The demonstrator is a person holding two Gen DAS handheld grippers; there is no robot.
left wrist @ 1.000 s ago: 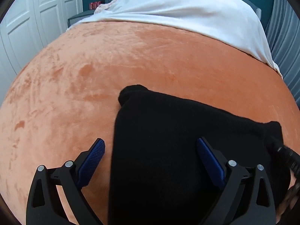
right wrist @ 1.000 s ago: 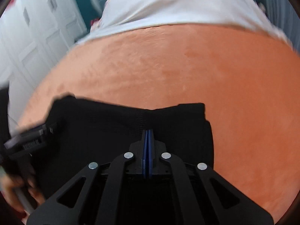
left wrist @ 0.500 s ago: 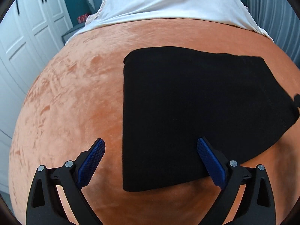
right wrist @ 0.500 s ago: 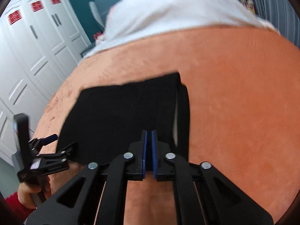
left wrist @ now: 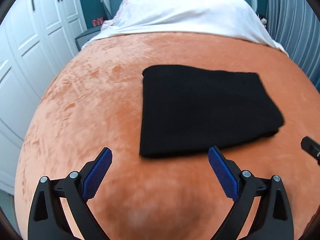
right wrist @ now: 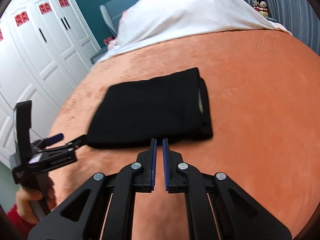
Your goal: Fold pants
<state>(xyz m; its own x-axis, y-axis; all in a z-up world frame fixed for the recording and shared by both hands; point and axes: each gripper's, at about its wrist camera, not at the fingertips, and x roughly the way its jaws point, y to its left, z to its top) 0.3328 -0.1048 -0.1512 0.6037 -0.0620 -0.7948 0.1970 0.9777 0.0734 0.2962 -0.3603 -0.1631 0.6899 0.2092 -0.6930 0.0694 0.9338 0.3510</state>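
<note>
The black pants (left wrist: 204, 110) lie folded into a flat rectangle on the orange bedspread (left wrist: 90, 104). They also show in the right wrist view (right wrist: 152, 112), with layered edges on their right side. My left gripper (left wrist: 160, 160) is wide open and empty, held just in front of the pants' near edge. My right gripper (right wrist: 159, 143) has its blue pads a narrow gap apart and holds nothing, close to the pants' near edge. The left gripper also shows in the right wrist view (right wrist: 68, 140), at the pants' near left corner.
A white sheet (left wrist: 184, 14) covers the head of the bed. White wardrobe doors (right wrist: 36, 50) stand along the left. A grey curtain (left wrist: 296, 26) hangs at the right. Small dolls (right wrist: 260, 5) sit at the far right corner.
Both grippers have pulled back from the pants, which now lie flat and folded. My right gripper has let go of the fabric and its pads have parted slightly.
</note>
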